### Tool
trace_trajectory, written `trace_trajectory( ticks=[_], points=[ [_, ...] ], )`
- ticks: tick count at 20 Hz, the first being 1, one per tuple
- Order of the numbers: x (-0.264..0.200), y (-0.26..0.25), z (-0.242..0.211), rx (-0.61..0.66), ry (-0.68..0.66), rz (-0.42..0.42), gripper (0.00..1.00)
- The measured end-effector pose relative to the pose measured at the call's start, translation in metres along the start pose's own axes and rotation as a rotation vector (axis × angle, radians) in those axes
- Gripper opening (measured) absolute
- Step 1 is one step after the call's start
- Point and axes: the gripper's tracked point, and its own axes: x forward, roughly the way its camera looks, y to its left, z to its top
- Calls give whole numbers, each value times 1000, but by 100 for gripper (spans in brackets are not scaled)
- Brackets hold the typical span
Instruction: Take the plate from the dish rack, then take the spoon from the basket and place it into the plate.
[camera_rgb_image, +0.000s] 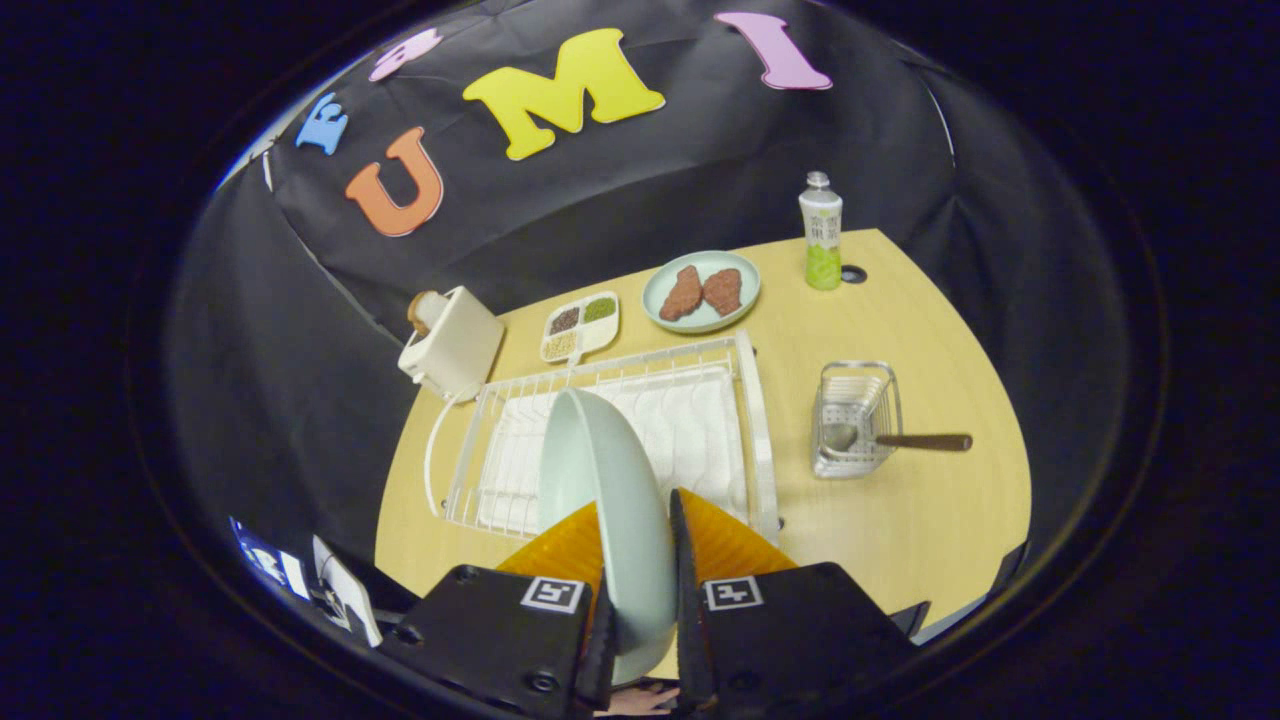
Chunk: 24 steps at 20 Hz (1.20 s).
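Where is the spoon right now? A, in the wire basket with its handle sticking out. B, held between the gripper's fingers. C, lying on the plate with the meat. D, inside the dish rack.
A: the spoon lies in the wire basket, handle poking out sideways, while the gripper is shut on the pale plate.

No words or numbers can be read. The bottle (821, 232) beyond the rack (757, 420) has a label too small to read. The gripper (636, 500), fingers clamped on the plate (600, 450), bears two square coded markers (552, 594).
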Motion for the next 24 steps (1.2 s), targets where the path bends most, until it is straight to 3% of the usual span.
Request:
trace_trajectory(
  ticks=[5, 12, 21, 23, 24],
  points=[
    [6, -2, -72, 72, 28, 134, 30],
    [41, -26, -152, 164, 151, 159, 30],
    [76, -51, -151, 280, 193, 174, 33],
    [78, -59, -145, 280, 182, 161, 37],
    [78, -64, -144, 282, 179, 143, 47]
  ],
)
